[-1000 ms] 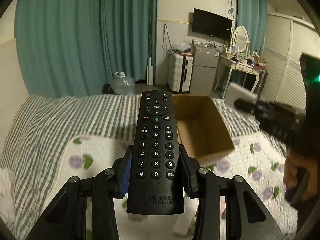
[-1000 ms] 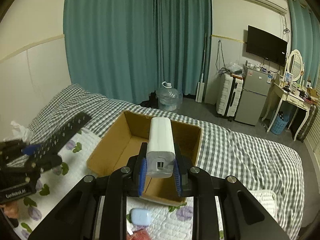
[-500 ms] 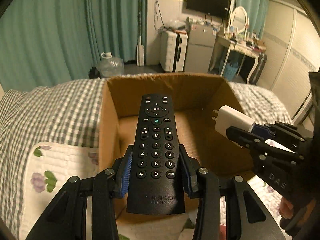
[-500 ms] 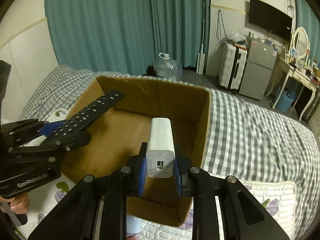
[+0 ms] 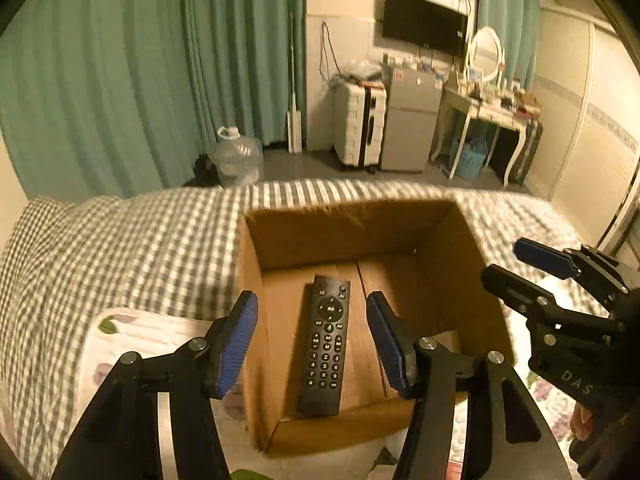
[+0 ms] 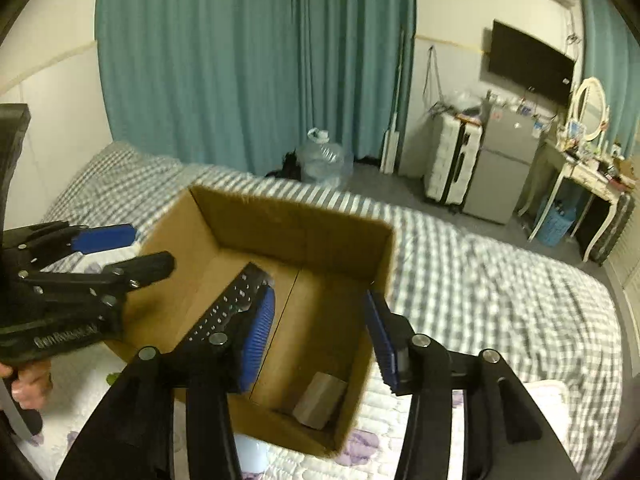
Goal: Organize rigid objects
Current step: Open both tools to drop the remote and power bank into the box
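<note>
Dropped into the box [image 5: 472, 280], remote [image 5: 326, 342] and charger [image 6: 320, 400] lie below both downward-tilted, opening hand-held grippers.

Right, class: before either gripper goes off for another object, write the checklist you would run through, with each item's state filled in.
1. Remote lying flat on the floor of the cardboard box: ok.
2. White charger block inside the box, at its near corner: ok.
3. Left gripper free of the remote, jaws opening, pads clear of it: ok.
4. Right gripper free of the block, jaws opening, nothing between them: ok.
5. Both grippers clear of the box walls for lifting out: cannot tell.
6. More objects waiting on the bed: cannot tell; a pale thing shows below the box, unclear.
</note>
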### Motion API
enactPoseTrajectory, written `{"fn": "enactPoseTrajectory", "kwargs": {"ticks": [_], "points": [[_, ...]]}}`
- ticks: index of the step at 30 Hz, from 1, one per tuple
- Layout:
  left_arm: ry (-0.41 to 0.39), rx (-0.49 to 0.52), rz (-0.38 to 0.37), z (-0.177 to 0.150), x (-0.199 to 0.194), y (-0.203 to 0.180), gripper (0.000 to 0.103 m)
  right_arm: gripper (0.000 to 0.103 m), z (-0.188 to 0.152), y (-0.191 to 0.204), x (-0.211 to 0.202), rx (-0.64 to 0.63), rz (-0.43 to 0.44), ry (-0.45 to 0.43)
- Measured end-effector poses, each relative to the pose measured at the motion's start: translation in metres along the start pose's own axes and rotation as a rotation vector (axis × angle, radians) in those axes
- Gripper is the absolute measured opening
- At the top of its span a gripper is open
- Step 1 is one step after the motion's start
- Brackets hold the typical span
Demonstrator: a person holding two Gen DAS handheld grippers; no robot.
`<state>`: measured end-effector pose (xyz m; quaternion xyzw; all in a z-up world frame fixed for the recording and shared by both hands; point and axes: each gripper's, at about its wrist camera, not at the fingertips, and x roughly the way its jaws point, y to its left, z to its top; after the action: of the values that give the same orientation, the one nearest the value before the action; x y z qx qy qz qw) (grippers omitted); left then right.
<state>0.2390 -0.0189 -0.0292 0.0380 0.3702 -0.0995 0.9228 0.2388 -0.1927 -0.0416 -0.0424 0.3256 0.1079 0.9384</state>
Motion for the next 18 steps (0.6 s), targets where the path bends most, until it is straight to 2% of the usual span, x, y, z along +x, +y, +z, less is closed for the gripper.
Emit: {"fn": "enactPoseTrajectory", "kwargs": {"ticks": [3, 8, 10, 14, 18], "points": [[-0.039, -0.028, 0.000, 0.005, -0.027, 0.007, 0.062, 0.062, 0.007, 0.000, -0.032, -0.008, -0.030, -0.061], [-0.133, -0.025, 0.030, 0.005, -0.077, 0.007, 0.063, 0.095, 0.014, 0.002, -0.086, 0.011, -0.046, -0.171], [-0.177, 0.005, 0.046, 0.004, -0.095, 0.004, 0.067, 0.103, 0.016, 0.005, -0.107, 0.022, -0.043, -0.215], [-0.234, 0.043, 0.075, 0.000, -0.130, -0.002, 0.071, 0.103, 0.016, 0.011, -0.144, 0.024, -0.078, -0.271], [-0.277, 0.023, 0.073, -0.007, -0.158, 0.000, 0.073, 0.103, 0.013, 0.022, -0.179, -0.007, -0.085, -0.318]]}}
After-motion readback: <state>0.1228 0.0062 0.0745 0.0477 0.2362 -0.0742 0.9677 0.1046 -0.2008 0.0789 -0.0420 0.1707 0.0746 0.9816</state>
